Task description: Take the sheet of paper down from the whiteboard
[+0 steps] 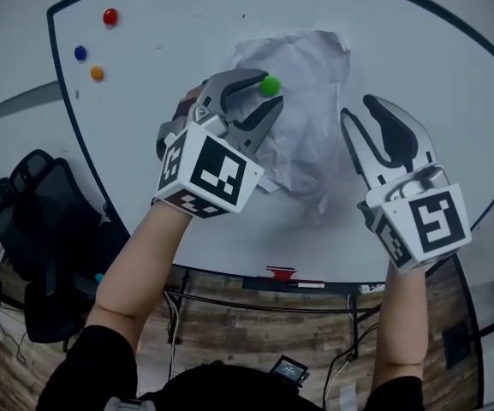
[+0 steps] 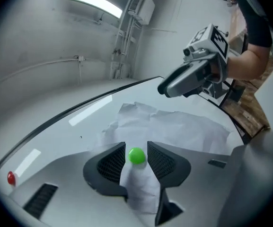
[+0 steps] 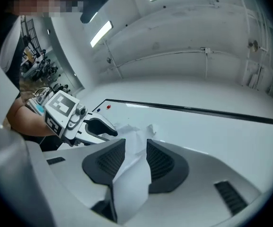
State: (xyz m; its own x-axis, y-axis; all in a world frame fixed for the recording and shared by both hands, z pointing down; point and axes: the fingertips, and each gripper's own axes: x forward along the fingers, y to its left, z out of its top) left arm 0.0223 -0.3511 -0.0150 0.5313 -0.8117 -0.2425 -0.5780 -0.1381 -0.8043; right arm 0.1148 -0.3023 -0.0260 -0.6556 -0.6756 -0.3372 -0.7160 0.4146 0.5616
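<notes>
A crumpled white sheet of paper [image 1: 302,118] hangs on the whiteboard [image 1: 161,101], pinned near its top left by a green magnet [image 1: 270,85]. My left gripper [image 1: 266,91] is open, and its jaws straddle the magnet. In the left gripper view the green magnet [image 2: 136,156] sits in the gap between the pads [image 2: 113,163], with a sliver of space on each side. My right gripper [image 1: 358,110] is open at the sheet's right edge. In the right gripper view the paper [image 3: 131,183] shows through the gap of the right gripper [image 3: 135,142]; I cannot tell whether it touches the sheet.
Red [image 1: 110,16], blue [image 1: 80,53] and orange [image 1: 97,73] magnets sit at the board's upper left. A red marker [image 1: 281,273] lies on the ledge under the board. A black office chair [image 1: 37,229] stands to the left on the wood floor.
</notes>
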